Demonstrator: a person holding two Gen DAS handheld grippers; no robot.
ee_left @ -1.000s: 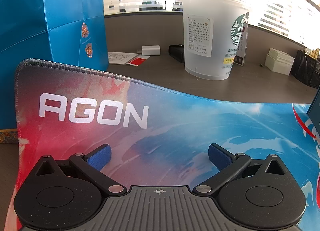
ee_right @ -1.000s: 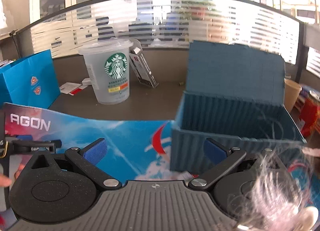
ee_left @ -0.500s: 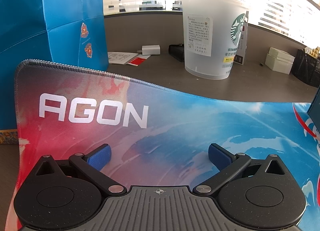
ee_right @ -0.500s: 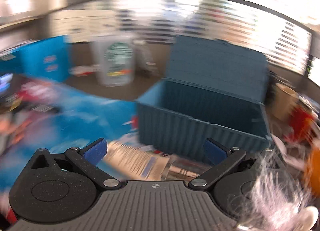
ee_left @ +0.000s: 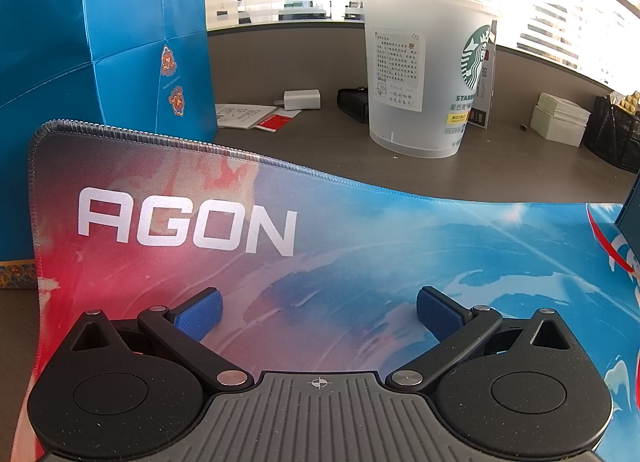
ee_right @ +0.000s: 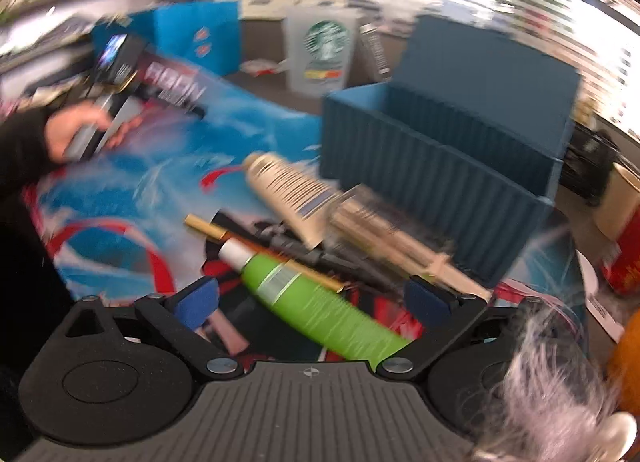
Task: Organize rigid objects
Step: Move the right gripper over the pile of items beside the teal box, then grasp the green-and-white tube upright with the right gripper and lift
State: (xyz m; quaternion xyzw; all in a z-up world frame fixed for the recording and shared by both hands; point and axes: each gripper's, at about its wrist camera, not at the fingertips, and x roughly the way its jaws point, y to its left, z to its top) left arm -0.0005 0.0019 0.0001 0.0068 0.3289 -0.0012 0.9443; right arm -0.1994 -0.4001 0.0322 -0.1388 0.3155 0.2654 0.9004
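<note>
Green tube, white-capped, lies between the wide, just-narrowing right tool, ungripped.

We see a cloth desk mat with a printed, matt face and a stitched edge. Behind it stands a frosted, translucent plastic cup bearing a paper label, beside a smooth blue paper bag with a faint sheen. The desk looks matt grey-brown. From the right wrist, a ribbed, matt blue plastic storage box shows, near a smooth green plastic tube with a white cap, a glossy cream tube, and a shiny gold-coloured stick. Both grippers carry blue textured pads on matt black arms.
</note>
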